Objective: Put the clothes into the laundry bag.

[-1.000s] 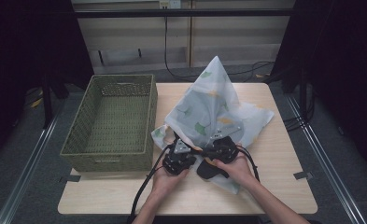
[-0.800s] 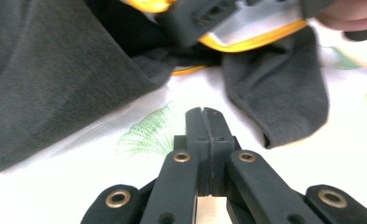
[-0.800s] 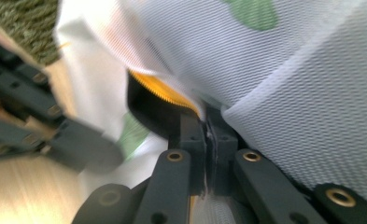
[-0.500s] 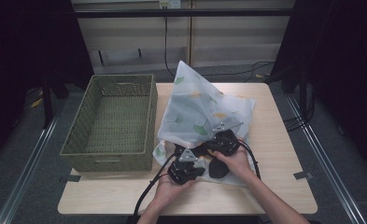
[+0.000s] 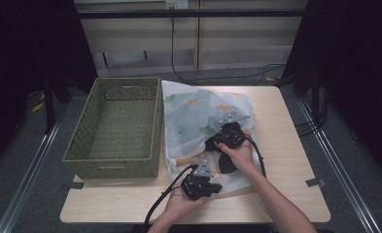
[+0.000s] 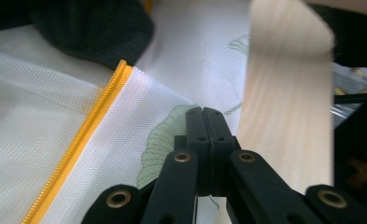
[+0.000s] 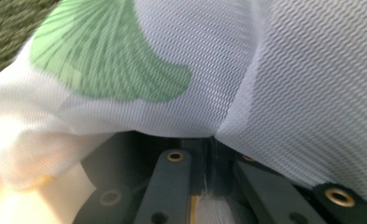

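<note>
While both are pinching the mesh bag (image 5: pixel 198 114) | left hand-held gripper (image 5: pixel 204 182) sitting nearest, bag stretching toward 12 o'clock | right hand-held gripper (image 5: pixel 225 137) clamping mid-bag.

The wooden table (image 5: pixel 286 160) carries a woven basket (image 5: pixel 115 126) beside a mesh bag (image 5: pixel 198 107).

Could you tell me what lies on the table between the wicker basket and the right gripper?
In the high view, the white mesh bag with green leaf prints covers the stretch between the wicker basket and the right gripper.
</note>
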Motion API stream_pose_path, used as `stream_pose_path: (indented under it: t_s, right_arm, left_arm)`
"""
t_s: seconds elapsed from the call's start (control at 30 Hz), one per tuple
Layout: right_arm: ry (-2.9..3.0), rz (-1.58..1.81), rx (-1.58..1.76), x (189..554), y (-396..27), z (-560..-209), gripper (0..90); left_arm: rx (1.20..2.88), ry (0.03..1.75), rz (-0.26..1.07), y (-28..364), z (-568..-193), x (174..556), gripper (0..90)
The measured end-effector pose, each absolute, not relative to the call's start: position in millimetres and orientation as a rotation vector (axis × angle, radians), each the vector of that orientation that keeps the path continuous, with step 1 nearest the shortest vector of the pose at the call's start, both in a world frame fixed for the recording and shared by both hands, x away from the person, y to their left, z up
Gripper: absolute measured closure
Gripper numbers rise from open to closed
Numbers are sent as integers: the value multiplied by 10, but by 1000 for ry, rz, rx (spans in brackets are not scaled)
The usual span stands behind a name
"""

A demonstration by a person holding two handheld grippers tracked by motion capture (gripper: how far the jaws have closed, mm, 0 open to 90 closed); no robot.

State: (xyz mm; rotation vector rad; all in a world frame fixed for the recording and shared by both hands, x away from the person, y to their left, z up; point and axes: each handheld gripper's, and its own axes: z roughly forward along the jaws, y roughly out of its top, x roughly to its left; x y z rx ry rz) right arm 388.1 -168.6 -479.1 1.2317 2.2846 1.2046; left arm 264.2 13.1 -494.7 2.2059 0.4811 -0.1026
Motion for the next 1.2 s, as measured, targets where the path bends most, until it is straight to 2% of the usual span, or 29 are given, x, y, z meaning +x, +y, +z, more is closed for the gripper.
stream_pose_path:
  t_s: [0.5,0.57,0.6,0.77,0.9,1.1,1.2]
  right_arm:
    - [2187,1136,1288,4194,-1763,-4783,882]
    - [2193,1153,1288,4203,-1793,-4799,882]
    - [2198,1152,1281,4190,-1799,-4803,882]
    - [2250,1205,1255,4038,-1835,-4768,884]
    - [2308,1271,1182,3844,-1917,-4637,883]
    - [2385,1360,1031,3493,-2010,-4365,883]
    - [2443,1377,963,3298,-2033,-4320,882]
  left_arm:
    - [2219,404,-139,196,-4821,2501,900]
    - [2159,445,-174,205,-4849,2534,900]
    - [2174,443,-150,198,-4863,2543,900]
    - [2203,516,-30,152,-4994,2594,900]
    - [2179,562,-42,159,-5036,2612,878]
    - [2174,587,-53,148,-5035,2625,804]
    - [2160,608,-48,159,-5021,2607,715]
